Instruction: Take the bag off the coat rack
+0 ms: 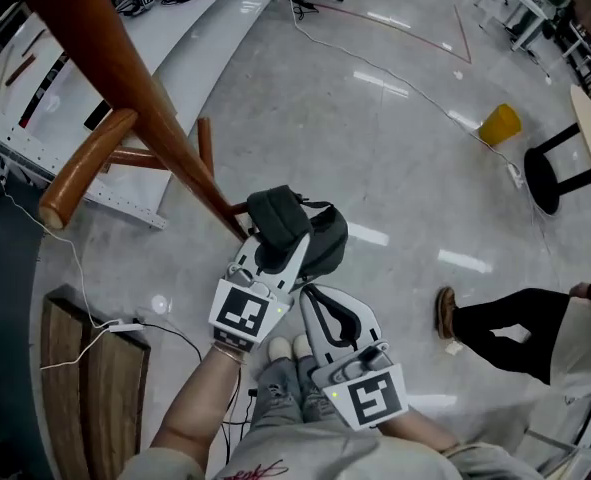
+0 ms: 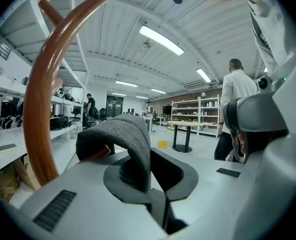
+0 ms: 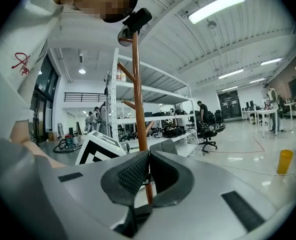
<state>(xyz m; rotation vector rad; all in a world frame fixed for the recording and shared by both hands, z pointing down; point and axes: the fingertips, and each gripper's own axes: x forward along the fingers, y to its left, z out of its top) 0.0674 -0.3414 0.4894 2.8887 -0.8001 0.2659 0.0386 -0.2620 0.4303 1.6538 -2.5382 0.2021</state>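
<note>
No legible text anywhere: the red script print [image 3: 21, 61] on the person's white cotton shirt [image 3: 15, 31] is too small to read

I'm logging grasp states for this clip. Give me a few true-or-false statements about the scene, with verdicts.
1. The left hand-held gripper is shut on the bag's strap. True.
2. The right hand-held gripper grips the rack. False: its jaws are together with nothing between them, and the rack stands behind.
3. A yellow bin stands on the floor. True.
4. The bag lies flat on the floor. False: it hangs at the rack.
</note>
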